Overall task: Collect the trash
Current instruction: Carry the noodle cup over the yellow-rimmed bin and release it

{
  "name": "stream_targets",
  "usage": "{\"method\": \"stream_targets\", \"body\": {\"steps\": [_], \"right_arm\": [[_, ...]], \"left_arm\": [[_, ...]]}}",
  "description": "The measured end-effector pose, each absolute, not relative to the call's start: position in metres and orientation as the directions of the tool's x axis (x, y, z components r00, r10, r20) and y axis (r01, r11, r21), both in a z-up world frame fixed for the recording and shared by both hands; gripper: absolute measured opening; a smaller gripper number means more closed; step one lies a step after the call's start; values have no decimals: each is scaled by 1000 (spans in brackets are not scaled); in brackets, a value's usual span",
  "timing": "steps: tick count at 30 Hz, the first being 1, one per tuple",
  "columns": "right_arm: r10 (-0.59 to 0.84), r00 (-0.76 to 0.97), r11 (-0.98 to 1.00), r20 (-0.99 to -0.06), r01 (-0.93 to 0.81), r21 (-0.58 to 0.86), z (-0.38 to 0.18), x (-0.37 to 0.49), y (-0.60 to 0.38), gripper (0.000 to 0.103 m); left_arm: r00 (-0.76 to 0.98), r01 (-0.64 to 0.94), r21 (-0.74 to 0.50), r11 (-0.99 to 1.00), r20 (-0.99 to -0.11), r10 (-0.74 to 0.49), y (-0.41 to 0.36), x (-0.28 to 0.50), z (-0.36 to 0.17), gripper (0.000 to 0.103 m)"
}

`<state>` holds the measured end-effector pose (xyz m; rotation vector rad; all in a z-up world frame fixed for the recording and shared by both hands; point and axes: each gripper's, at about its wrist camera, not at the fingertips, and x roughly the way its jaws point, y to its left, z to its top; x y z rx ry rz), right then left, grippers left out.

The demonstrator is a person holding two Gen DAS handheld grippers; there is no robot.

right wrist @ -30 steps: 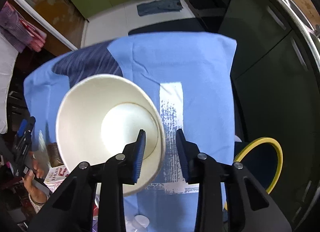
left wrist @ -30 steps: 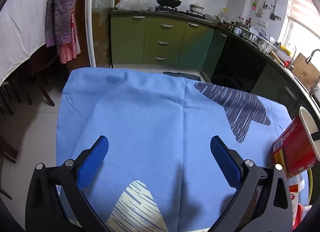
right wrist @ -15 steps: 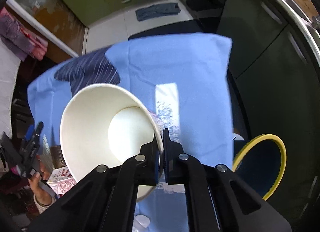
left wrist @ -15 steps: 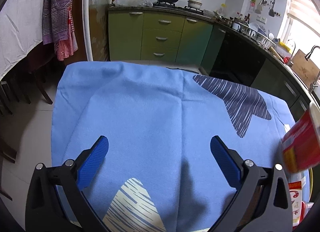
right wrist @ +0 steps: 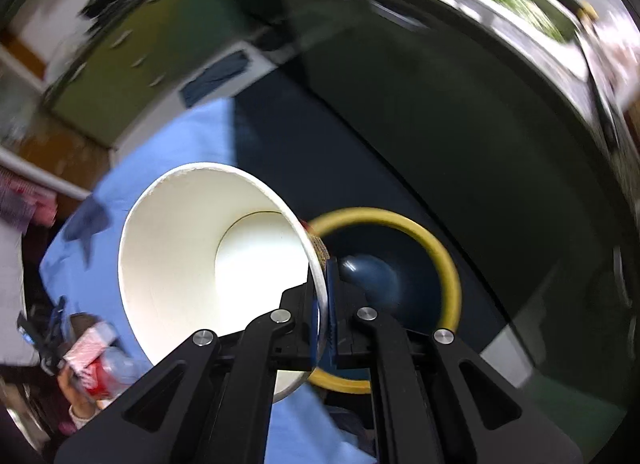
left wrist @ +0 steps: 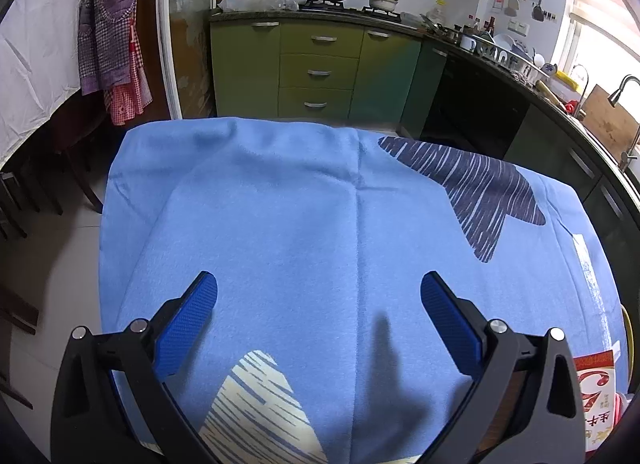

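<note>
Nearest in the right wrist view, the right gripper (right wrist: 323,304) has its fingers clenched on the wall of one paper cup (right wrist: 208,264), one finger inside the rim and one outside. The cup hangs tilted, mouth toward the camera, and looks empty. Thin paper like this should be very light and easy to crush, so a pinch just below the stiffer rolled rim seems the safest hold; a squeeze lower down would probably fold the wall. Just behind the cup sits one bin (right wrist: 440,248) with a yellow rim and a dark blue inside, beside the counter under its blue cloth (right wrist: 192,136). The view is blurred. At the lower left a red and white carton (right wrist: 90,348) and a plastic bottle (right wrist: 116,368) lie near a hand (right wrist: 76,408).

In the left wrist view the left gripper (left wrist: 318,304) hovers over the cloth with its fingers released and nothing between them. One carton shows at the right edge; cabinets (left wrist: 316,68) stand beyond.
</note>
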<state>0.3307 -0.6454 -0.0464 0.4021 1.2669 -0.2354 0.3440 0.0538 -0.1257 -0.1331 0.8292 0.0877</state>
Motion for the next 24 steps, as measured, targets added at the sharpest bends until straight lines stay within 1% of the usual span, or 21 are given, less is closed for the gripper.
{"method": "stream_targets", "body": {"steps": [3, 7, 14, 17, 19, 21, 24], "right_arm": [[71, 241, 883, -968, 437, 174, -94, 320, -672, 5], [86, 193, 880, -977, 445, 165, -145, 318, -675, 5], [61, 132, 879, -989, 462, 116, -200, 323, -673, 6], [55, 112, 880, -992, 464, 101, -210, 326, -671, 10], [56, 113, 876, -992, 471, 103, -210, 327, -672, 11], [46, 117, 878, -992, 469, 96, -205, 323, -672, 15], [46, 142, 881, -989, 460, 107, -190, 320, -667, 15]], "left_arm": [[670, -130, -76, 989, -742, 31, 52, 344, -128, 97], [666, -120, -55, 991, -745, 39, 48, 345, -130, 97], [667, -116, -57, 992, -744, 35, 48, 345, -131, 97], [664, -117, -66, 991, -747, 29, 49, 346, -131, 97], [662, -116, -71, 991, -749, 24, 49, 346, -132, 97], [662, -113, -69, 991, -749, 23, 48, 346, -132, 97], [664, -109, -67, 992, -748, 23, 47, 347, -131, 97]]}}
